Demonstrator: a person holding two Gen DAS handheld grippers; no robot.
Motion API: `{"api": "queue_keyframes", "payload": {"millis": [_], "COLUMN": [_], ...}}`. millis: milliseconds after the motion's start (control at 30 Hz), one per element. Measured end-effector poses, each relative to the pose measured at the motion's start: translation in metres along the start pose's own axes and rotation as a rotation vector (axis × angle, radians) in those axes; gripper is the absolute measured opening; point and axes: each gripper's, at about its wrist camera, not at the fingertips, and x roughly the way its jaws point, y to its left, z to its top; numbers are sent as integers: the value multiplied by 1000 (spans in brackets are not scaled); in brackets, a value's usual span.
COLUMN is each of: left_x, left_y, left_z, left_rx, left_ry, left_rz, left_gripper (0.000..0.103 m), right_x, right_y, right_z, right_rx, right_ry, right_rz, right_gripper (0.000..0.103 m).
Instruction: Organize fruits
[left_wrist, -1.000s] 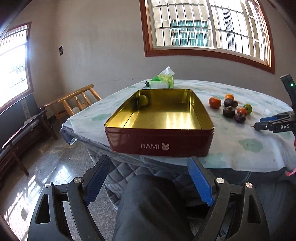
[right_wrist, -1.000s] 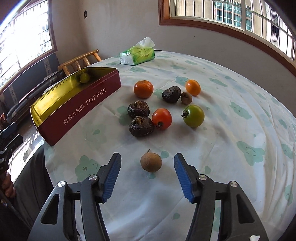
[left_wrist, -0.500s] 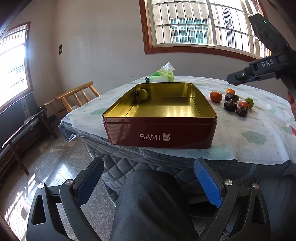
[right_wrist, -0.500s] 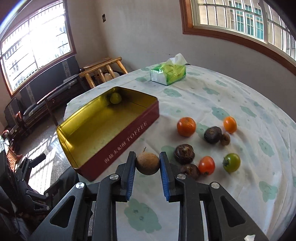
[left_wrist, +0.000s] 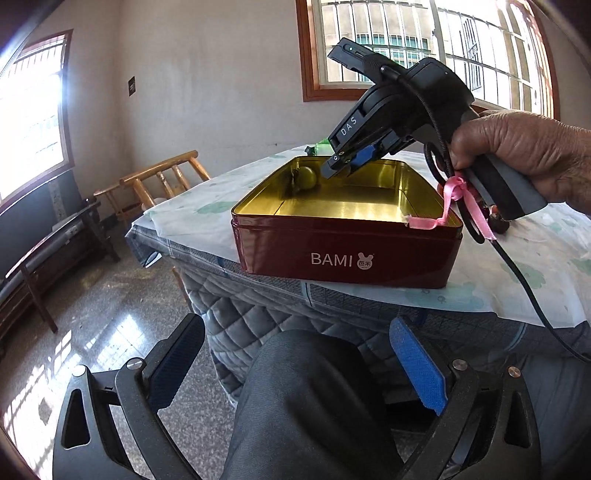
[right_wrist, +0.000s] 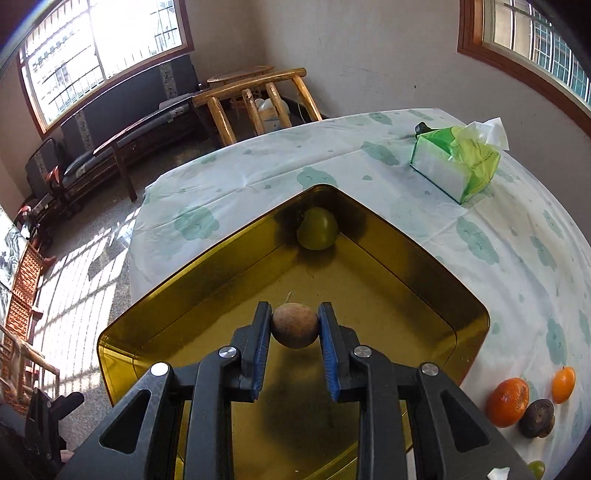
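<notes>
1. The right tongs (right_wrist: 294, 328) are clamped on a small brown round fruit (right_wrist: 294, 325), one blue pad pressed to each side, a short stalk sticking up from its top.
2. They hold the fruit above the gold interior of the red tin (right_wrist: 373, 280) (whether it touches the tin floor cannot be told).
3. A green fruit (right_wrist: 317, 229) lies in the far corner of the tin, well ahead of the brown one.
4. From the left wrist view the right tongs (left_wrist: 345, 164) angle down over the far end of the tin (left_wrist: 347, 254), just beside the green fruit (left_wrist: 306, 178); a pink ribbon (left_wrist: 456, 201) hangs from the handle.
5. The left tongs (left_wrist: 295, 363) stand apart with nothing between them, low before the worktop (left_wrist: 498, 280) edge, over the person's knee.
6. On the worktop cloth to the right of the tin lie a large orange fruit (right_wrist: 506, 402), a smaller orange one (right_wrist: 563, 384) and a dark wrinkled fruit (right_wrist: 537, 419), close together.
7. A green tissue pack (right_wrist: 458, 162) sits farther back.
</notes>
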Motion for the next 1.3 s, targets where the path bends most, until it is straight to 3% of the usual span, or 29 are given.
{"api": "queue_keyframes", "payload": {"millis": [133,200,300,500,600,733,833,1067,1167,1300], "left_x": [2,2,2,3,3,4,4,7,7,1], "left_y": [7,8,6,3,0,-8,-12,-9,-11,-15], "left_z": [0,0,-1,-1,0,1,0,0,-1,1], "left_rx": [-33,-41,-37,-24,-20,6,34,28,41,67], "left_ry": [9,14,19,24,25,27,27,42,43,31], "left_rz": [-1,2,8,19,18,25,36,42,46,37], "left_gripper": [100,100,100,103,103,103,103,103,103,103], "right_x": [2,-13,-38,-102,-113,-109,-104,-82,-82,-101], "right_y": [-5,-11,-18,-32,-57,-95,-112,-117,-116,-117], "right_z": [9,8,-9,-108,-162,-205,-204,-181,-181,-200], "right_rx": [42,85,120,185,280,435,491,458,440,416], "right_ry": [-44,-124,-192,-294,-242,-175,-182,-163,-161,-163], "right_rz": [7,28,32,-44,-144,-186,-184,-205,-203,-212], "right_gripper": [27,48,51,51,51,47,47,47,36,35]}}
